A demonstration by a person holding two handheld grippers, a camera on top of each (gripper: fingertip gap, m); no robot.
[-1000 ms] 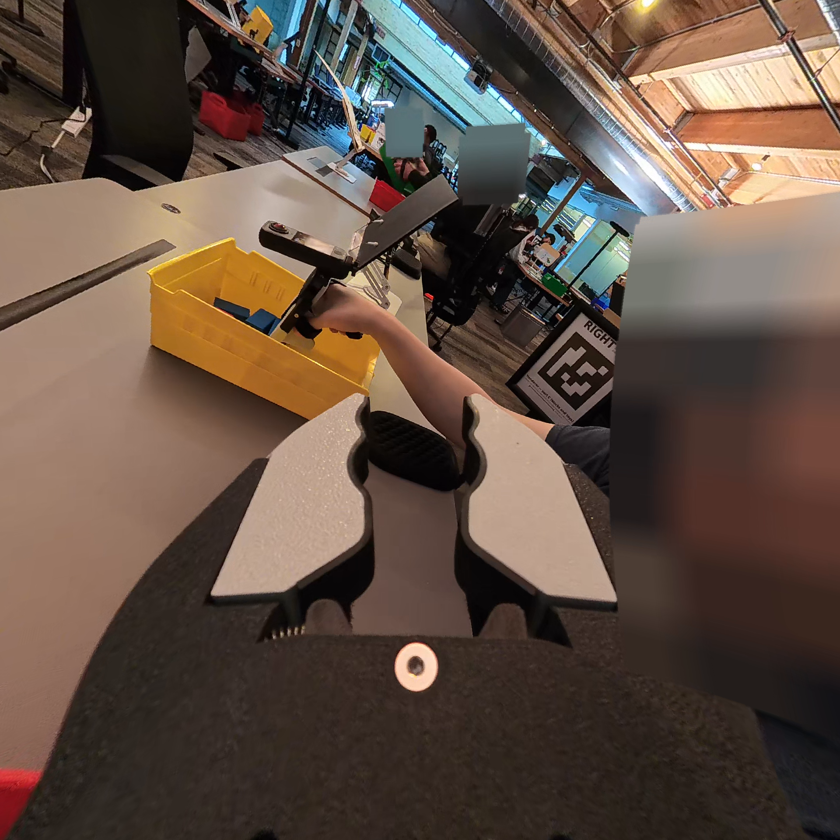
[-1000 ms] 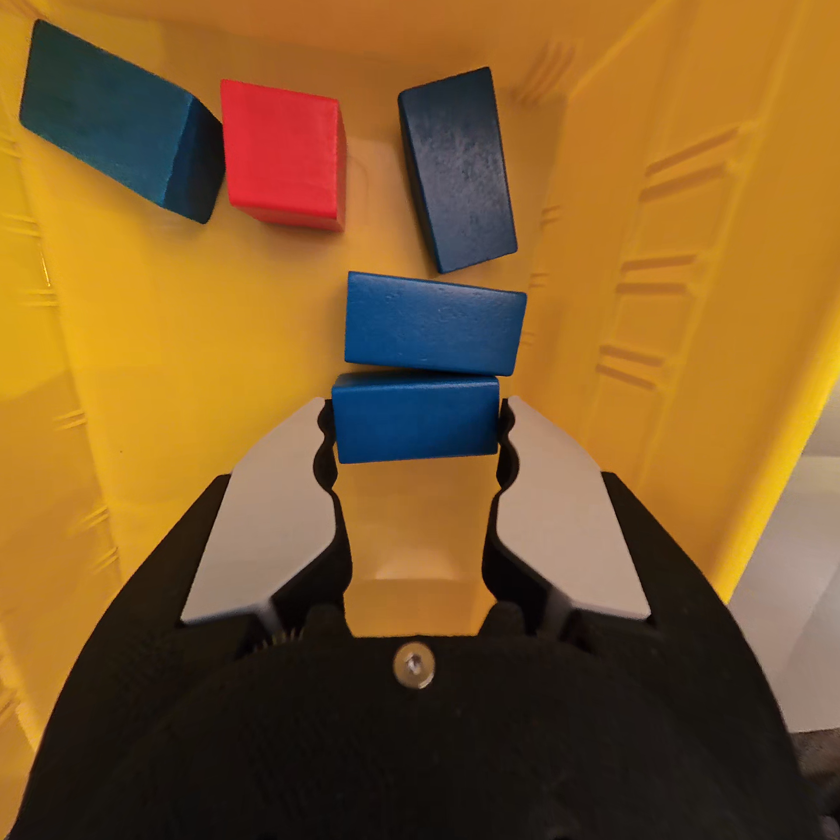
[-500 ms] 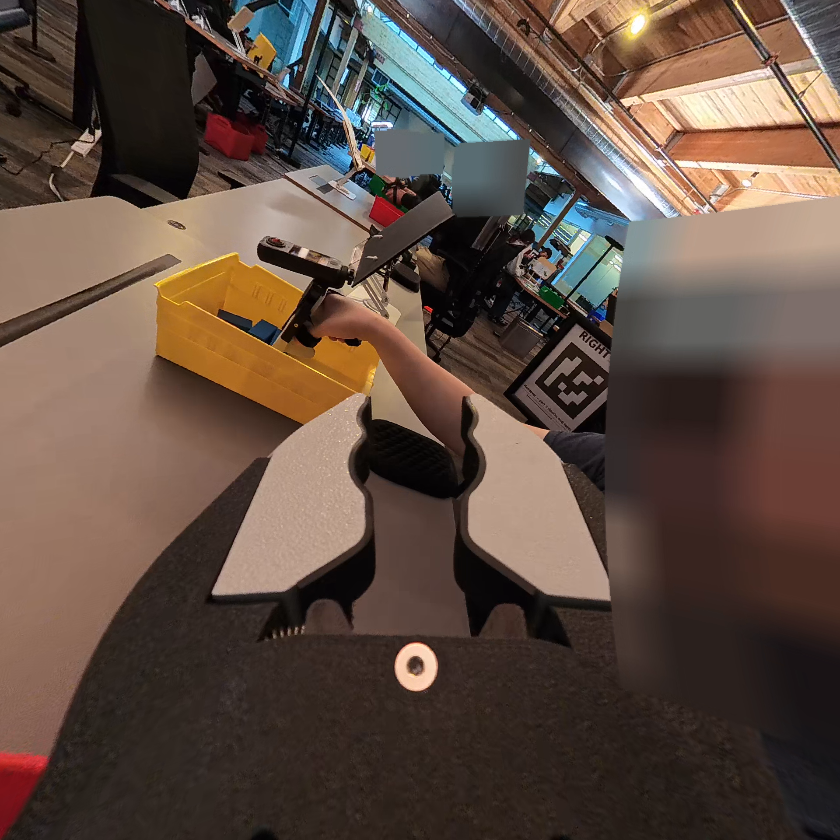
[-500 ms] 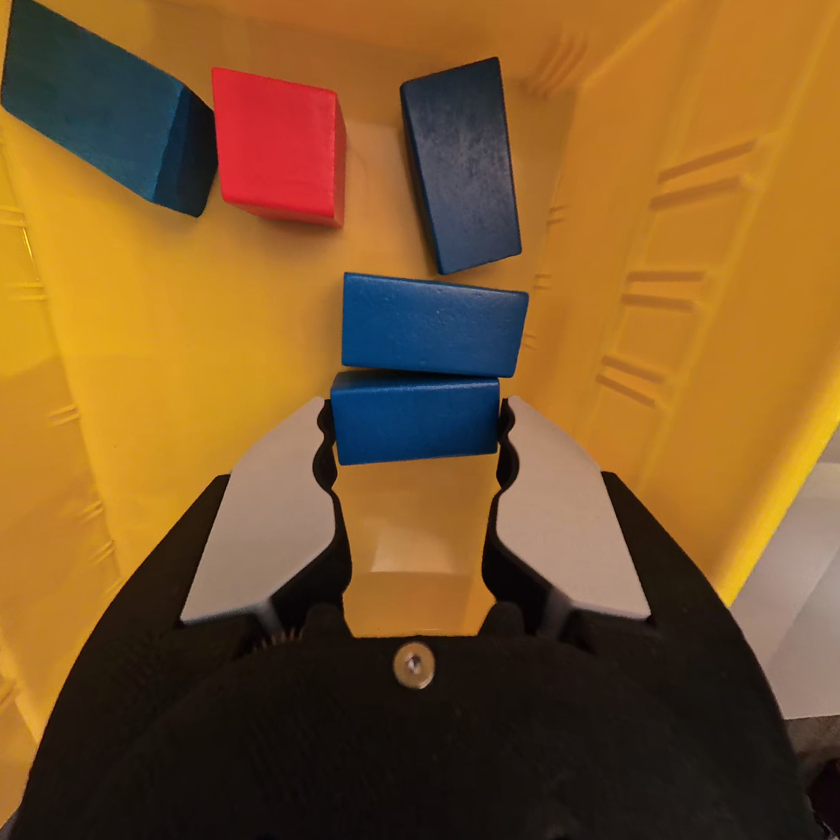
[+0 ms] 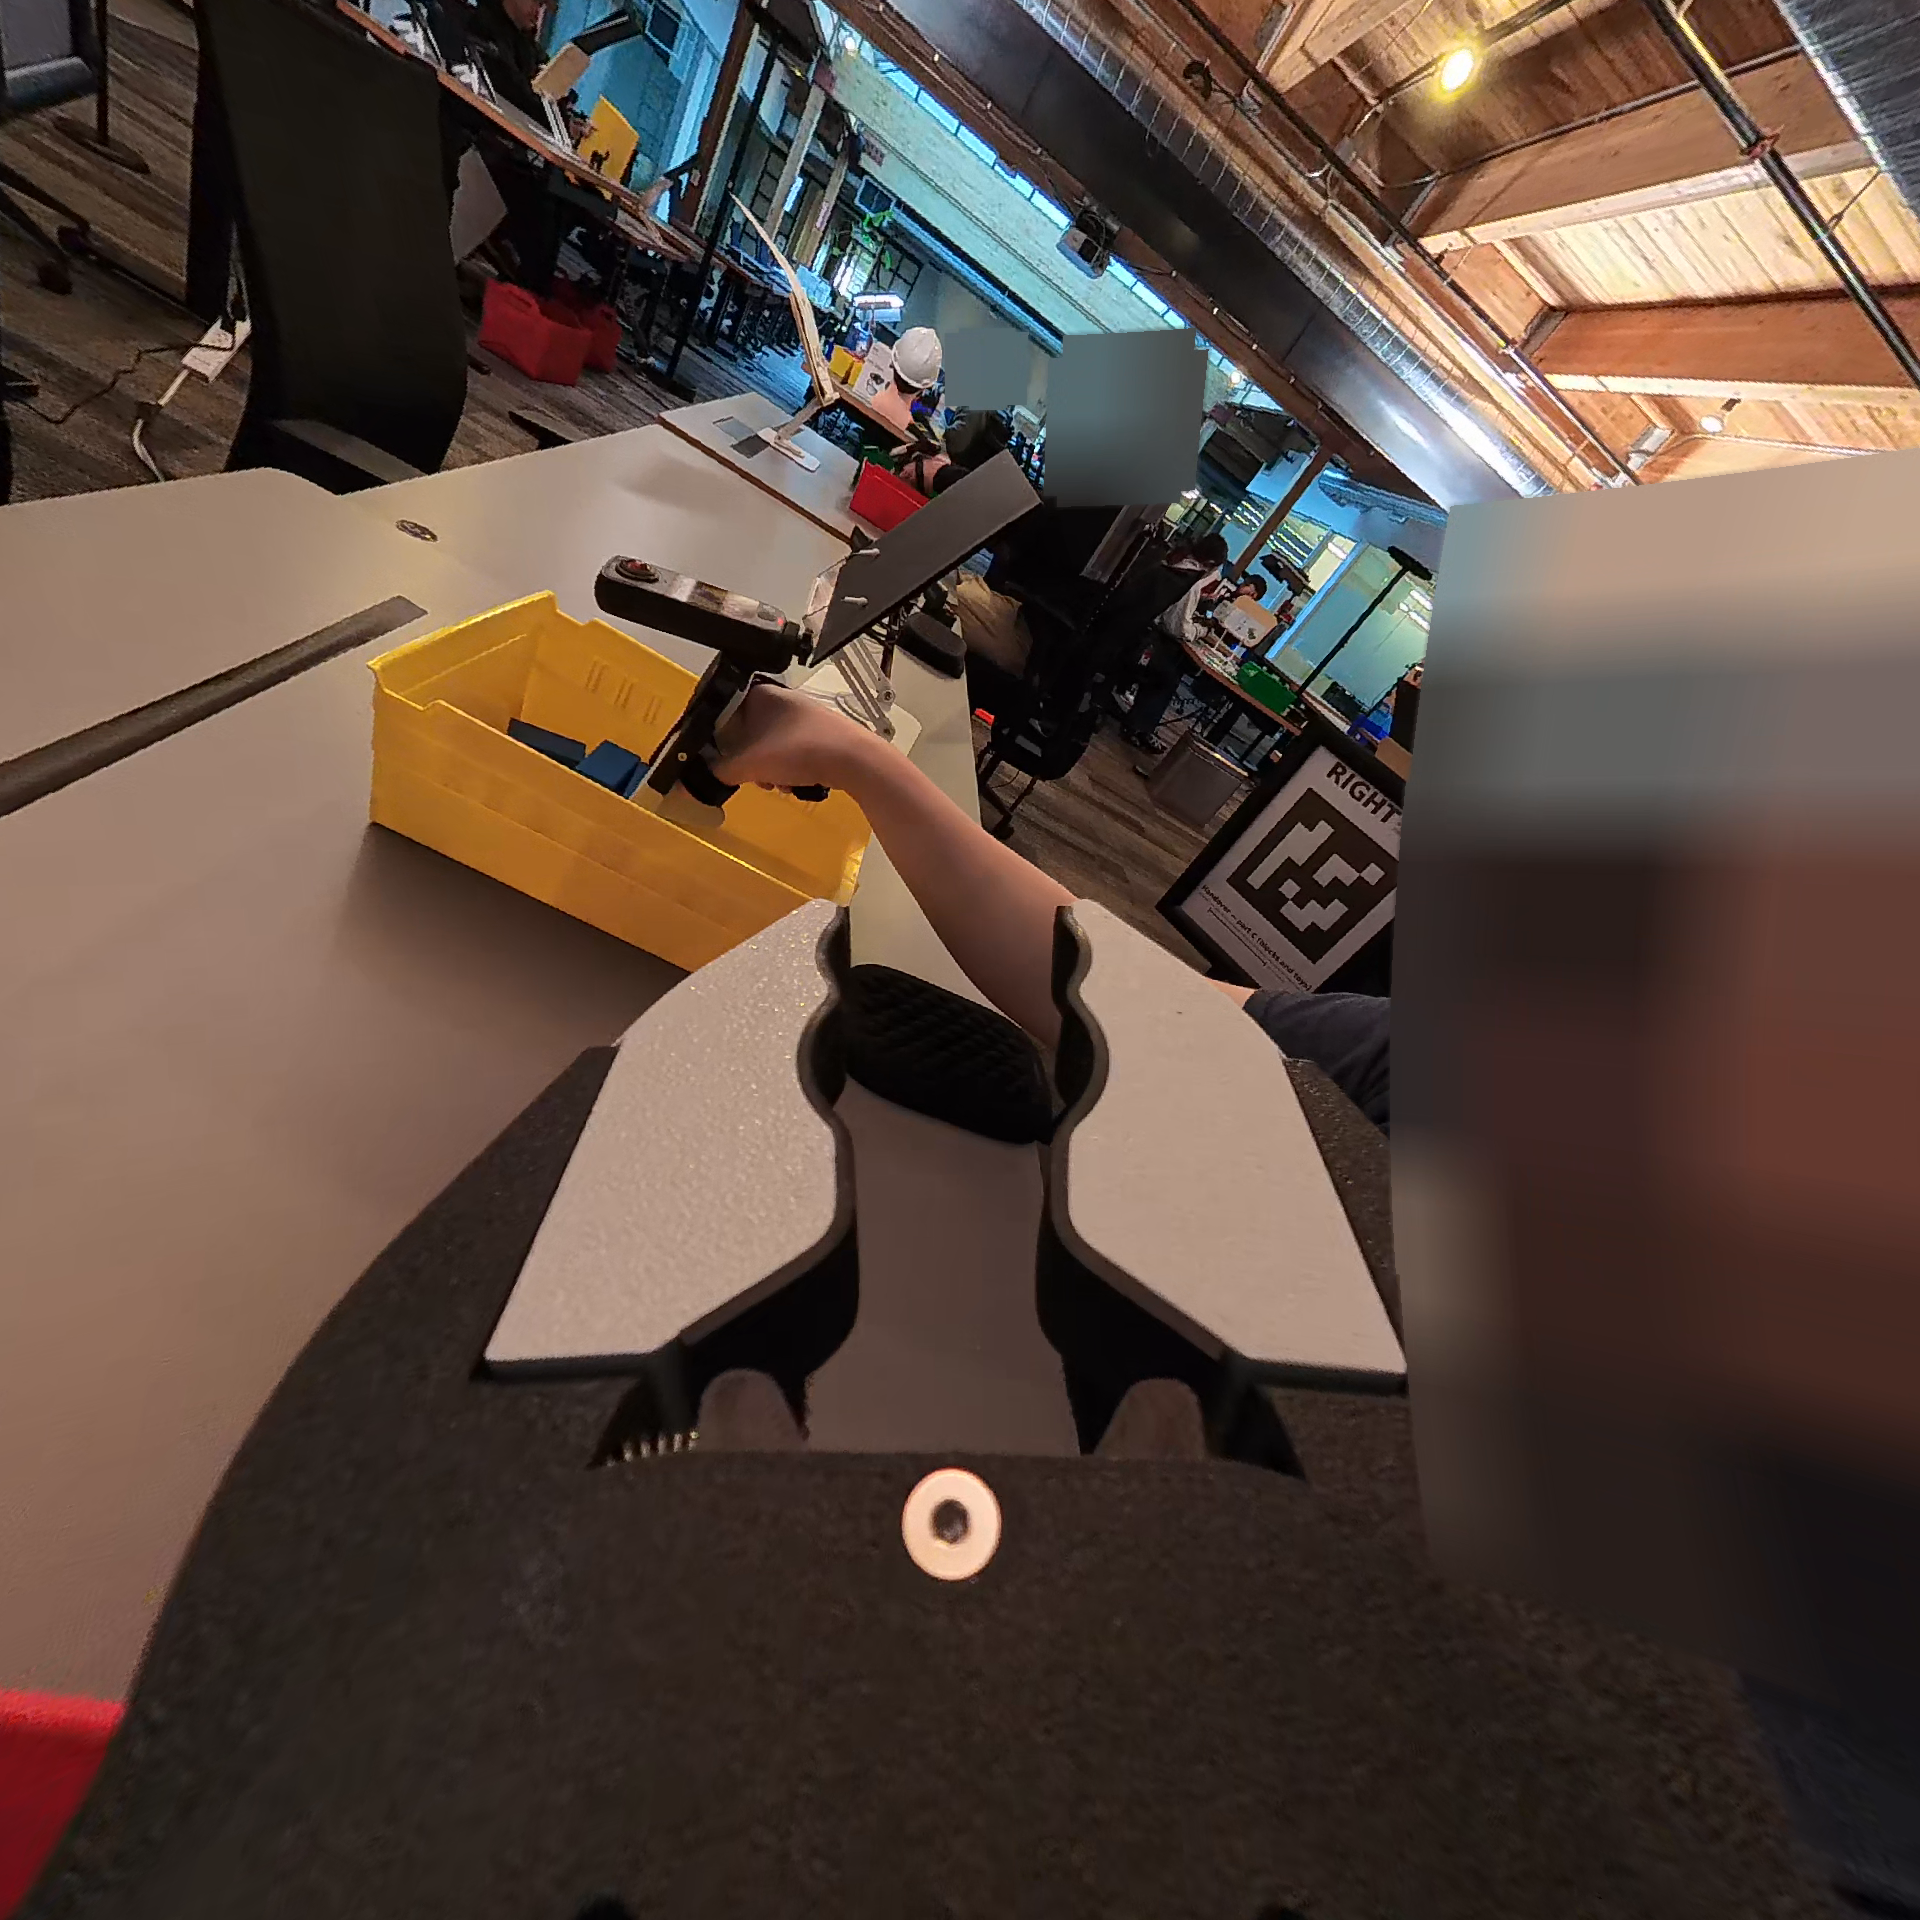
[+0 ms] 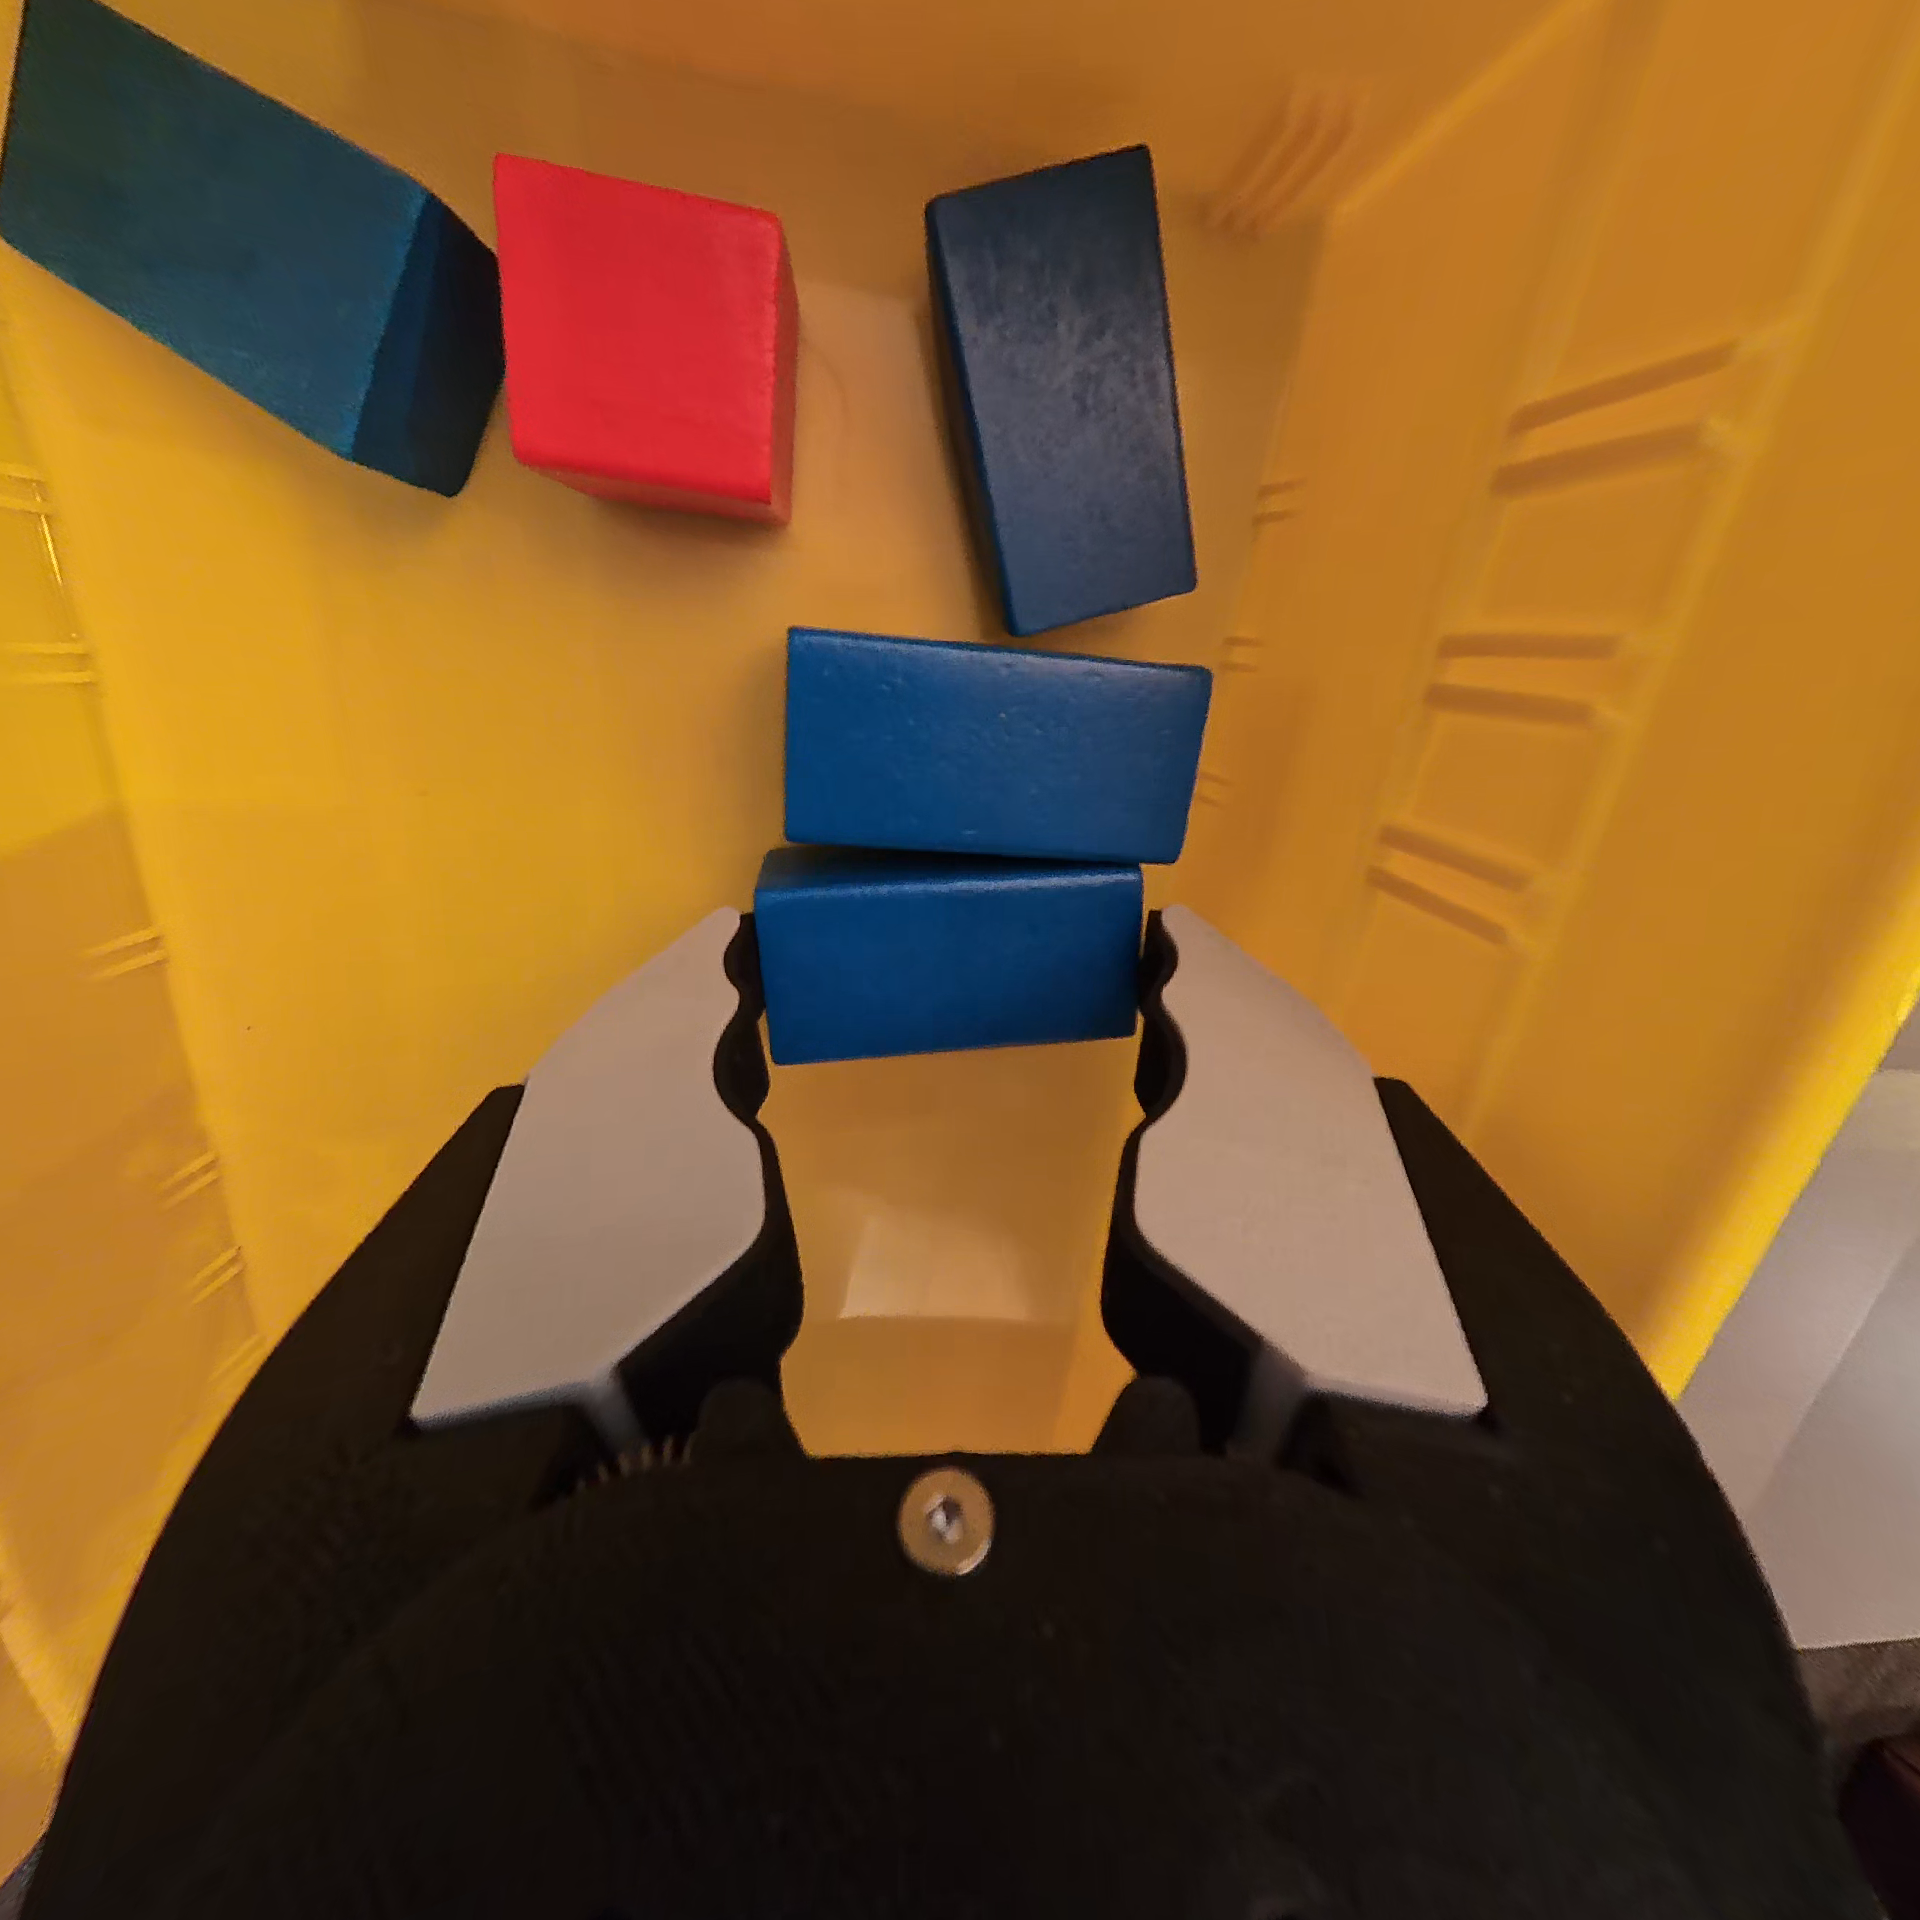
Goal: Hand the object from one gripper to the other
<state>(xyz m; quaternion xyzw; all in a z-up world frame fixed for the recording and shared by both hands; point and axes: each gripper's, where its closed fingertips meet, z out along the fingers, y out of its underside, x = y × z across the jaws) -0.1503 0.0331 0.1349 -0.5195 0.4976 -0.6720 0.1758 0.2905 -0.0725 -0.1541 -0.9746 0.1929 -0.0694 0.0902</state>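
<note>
- Down inside the yellow bin [image 6: 1558,727], the right gripper [image 6: 948,961] pinches a blue block [image 6: 945,956] by its two ends; since a second ago the grip is unchanged.
- That block touches a second blue block [image 6: 992,743] beyond it.
- Over the grey table [image 5: 208,987], the left gripper [image 5: 951,1029] waits spread and empty, having tilted only slightly.
- Judged: the lift-out has not begun, so the handover is far off.

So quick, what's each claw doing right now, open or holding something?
Left gripper: open, holding nothing, above the table.
Right gripper: inside the yellow bin, shut on the nearest blue block.
</note>
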